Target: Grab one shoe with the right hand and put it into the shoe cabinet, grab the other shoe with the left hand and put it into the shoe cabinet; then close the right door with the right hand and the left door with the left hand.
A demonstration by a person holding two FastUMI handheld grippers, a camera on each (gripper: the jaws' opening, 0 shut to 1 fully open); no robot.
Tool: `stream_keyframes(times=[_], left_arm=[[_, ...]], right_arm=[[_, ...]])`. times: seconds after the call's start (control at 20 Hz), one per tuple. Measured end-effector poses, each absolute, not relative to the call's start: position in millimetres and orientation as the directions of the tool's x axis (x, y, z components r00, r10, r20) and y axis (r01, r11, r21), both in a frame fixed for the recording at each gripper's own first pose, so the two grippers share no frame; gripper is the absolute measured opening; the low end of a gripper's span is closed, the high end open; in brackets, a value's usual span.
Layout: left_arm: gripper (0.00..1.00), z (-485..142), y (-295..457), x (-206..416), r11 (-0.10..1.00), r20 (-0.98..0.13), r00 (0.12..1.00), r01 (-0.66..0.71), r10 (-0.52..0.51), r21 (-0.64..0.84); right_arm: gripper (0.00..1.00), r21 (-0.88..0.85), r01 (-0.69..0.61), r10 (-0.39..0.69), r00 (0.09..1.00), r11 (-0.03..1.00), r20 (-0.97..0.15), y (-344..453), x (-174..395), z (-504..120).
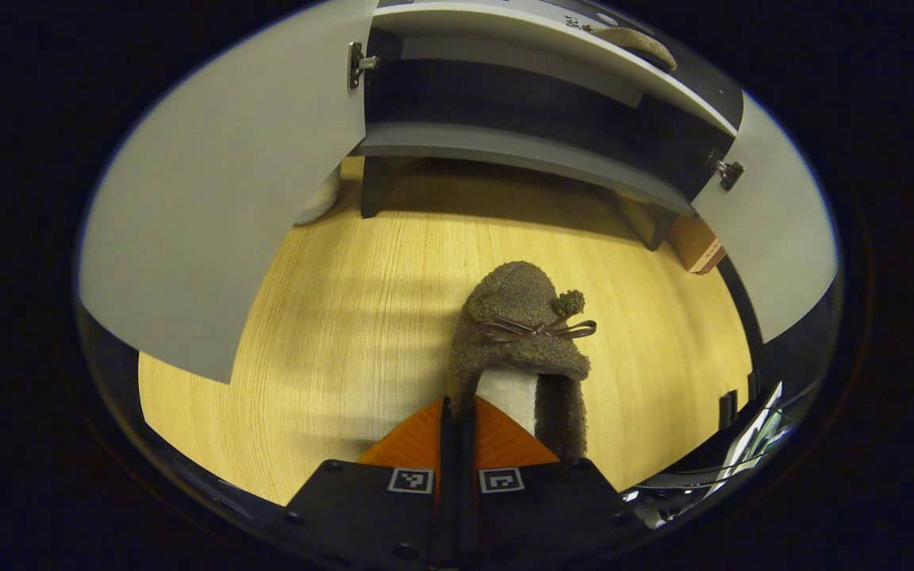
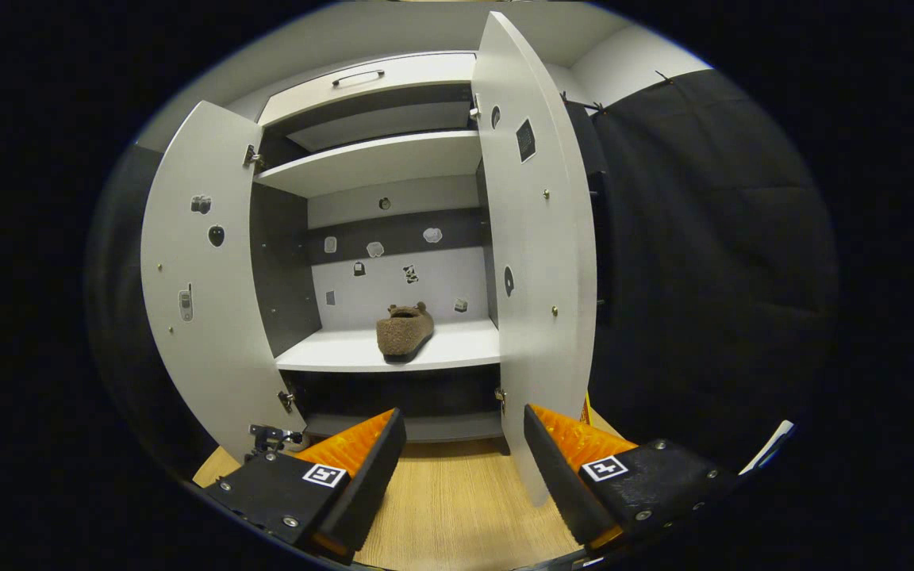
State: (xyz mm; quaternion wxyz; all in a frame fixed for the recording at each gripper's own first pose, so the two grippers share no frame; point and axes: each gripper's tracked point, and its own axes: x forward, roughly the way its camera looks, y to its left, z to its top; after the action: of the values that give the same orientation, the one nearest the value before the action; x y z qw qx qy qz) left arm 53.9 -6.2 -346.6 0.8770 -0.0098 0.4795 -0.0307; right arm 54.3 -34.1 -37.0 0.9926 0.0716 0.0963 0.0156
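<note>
Dim, warm light; sharp focus; fisheye-bent edges.

We are seeing a fuzzy cloth shoe (image 1: 524, 333) lying on a matt wood-grain floor (image 1: 346, 317), beside smooth matt cabinet doors (image 2: 536, 254) with metal hinges (image 1: 358, 63).

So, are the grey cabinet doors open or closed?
Open: both grey cabinet doors swing outward, showing a brown fuzzy shoe on the shelf.

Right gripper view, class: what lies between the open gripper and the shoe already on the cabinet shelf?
Nothing solid. In the right gripper view, the open right gripper faces the shoe on the shelf across bare wooden floor, between both open doors.
</note>
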Motion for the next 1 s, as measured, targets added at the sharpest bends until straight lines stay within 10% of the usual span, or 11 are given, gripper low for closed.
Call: stream_keyframes(times=[1.0], left_arm=[[0.07, 21, -39, 303, 0.988, -0.414, 0.909, -0.011, -0.054, -0.154]], right_arm=[[0.92, 0.141, -0.038, 0.058, 0.989, 0.989, -0.139, -46, 48, -18]])
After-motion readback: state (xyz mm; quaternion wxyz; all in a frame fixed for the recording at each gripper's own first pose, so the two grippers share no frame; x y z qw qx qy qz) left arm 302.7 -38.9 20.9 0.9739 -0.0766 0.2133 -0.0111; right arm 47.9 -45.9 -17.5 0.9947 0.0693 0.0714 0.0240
